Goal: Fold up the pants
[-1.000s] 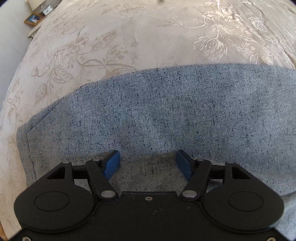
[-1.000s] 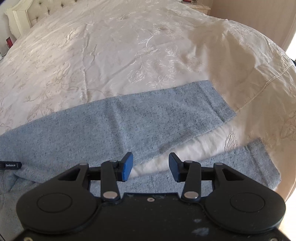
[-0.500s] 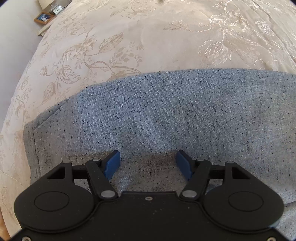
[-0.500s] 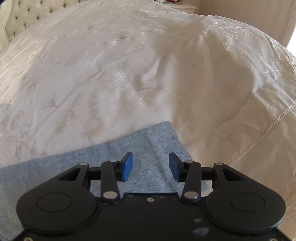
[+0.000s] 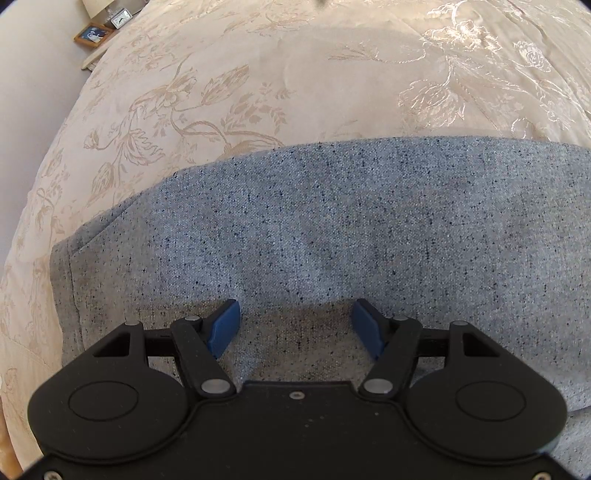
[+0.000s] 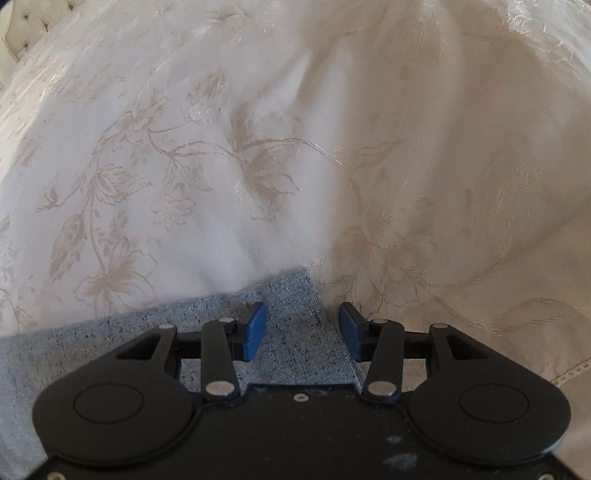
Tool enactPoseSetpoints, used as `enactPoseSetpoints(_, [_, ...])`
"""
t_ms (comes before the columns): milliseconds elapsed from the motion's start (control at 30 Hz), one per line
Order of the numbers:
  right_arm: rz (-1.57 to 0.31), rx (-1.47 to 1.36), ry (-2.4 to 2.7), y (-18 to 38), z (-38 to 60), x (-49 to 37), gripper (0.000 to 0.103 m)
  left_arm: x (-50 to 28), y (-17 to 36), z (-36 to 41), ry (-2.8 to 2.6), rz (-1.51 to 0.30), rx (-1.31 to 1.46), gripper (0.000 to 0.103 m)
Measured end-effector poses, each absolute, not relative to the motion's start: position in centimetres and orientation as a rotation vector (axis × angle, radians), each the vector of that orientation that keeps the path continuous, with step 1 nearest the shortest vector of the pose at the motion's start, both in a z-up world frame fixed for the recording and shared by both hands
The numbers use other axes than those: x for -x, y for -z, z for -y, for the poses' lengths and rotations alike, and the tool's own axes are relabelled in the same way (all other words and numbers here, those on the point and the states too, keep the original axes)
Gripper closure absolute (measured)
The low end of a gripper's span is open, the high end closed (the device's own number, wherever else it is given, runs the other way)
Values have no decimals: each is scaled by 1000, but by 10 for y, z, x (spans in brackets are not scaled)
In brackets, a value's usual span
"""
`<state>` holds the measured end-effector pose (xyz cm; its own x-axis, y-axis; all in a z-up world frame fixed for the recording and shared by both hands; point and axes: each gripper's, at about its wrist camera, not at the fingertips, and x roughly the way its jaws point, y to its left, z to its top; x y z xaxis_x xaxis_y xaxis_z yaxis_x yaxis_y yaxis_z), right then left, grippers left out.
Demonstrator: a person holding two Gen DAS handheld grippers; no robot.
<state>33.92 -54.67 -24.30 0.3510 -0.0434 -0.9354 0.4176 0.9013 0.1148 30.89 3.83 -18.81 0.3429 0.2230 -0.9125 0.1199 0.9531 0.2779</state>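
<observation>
Grey-blue speckled pants [image 5: 314, 229] lie flat on a cream floral bedspread [image 5: 258, 81]. In the left wrist view the waist end fills the lower frame, its hemmed corner at the left. My left gripper [image 5: 295, 325] is open and hovers low over the fabric, holding nothing. In the right wrist view the end of a pant leg [image 6: 295, 332] lies between the blue fingers. My right gripper [image 6: 298, 328] is open, with the leg's corner between its jaws.
A bedside table with a framed picture [image 5: 92, 34] and a small clock stands at the far upper left. A tufted headboard [image 6: 22, 18] shows at the far left. The bedspread [image 6: 258, 147] rises in soft folds beyond the leg.
My right gripper has moved forward and down to the far leg's end, which now sits between its fingers. My left gripper has shifted slightly over the waist; both stay open.
</observation>
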Motion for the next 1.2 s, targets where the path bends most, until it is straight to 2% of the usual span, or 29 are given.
enactPoseSetpoints(100, [-1189,-373,265,245,551,-340,55,-310,190,-39,-68,-1225,-319,34])
enactPoseSetpoints(133, [-1193,-380,238,244,551,-339,60,-311,189,-39,-69,-1226,-318,34])
enactPoseSetpoints(233, [-1200,-298,154,241,536,-337,93,-312,187,-39,-67,-1224,-316,34])
enactPoseSetpoints(267, [-1195,-260,140,239,527,-337,93,-312,186,-38,-65,-1221,-316,34])
enactPoseSetpoints(500, [-1056,90,196,212,485,-341,96,-319,165,-36,-43,-1141,-311,34])
enactPoseSetpoints(800, [-947,160,306,201,494,-405,97,-333,158,-45,-83,-1075,-283,34])
enactPoseSetpoints(933, [-980,179,317,215,493,-423,97,-335,172,-50,-112,-1084,-348,34])
enactPoseSetpoints(1000, [-1023,173,330,224,490,-427,94,-341,183,-54,-132,-1107,-372,33])
enactPoseSetpoints(1133, [-1049,119,396,236,504,-433,79,-352,196,-66,-135,-1122,-337,30])
enactPoseSetpoints(1200, [-1031,80,433,229,510,-429,78,-356,195,-72,-145,-1114,-320,30])
